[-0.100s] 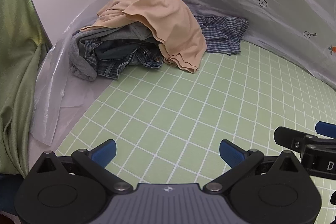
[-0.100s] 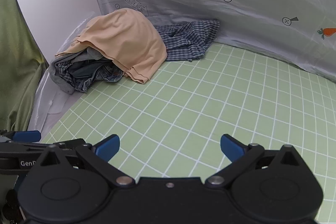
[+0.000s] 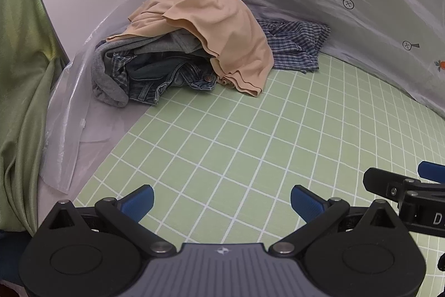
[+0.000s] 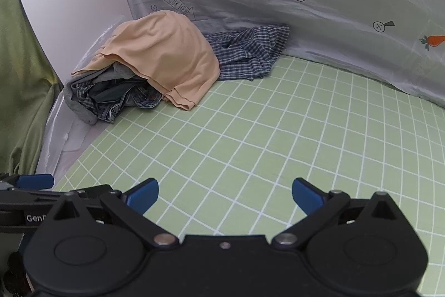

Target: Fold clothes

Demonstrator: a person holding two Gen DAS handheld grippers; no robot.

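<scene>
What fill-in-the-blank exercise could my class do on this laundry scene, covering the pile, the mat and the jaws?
1. The garment draped over the top of the pile is ____ in colour.
2. The checked shirt lies at the pile's ____ side in both views.
3. The jaws of the left gripper and right gripper are ____, holding nothing.
4. The green mat carries a white ____ pattern.

Missing words: peach; right; open; grid

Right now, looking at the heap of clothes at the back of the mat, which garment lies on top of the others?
The peach garment: it drapes over the grey garment and jeans, while the blue checked shirt lies flat beside the heap.
</scene>
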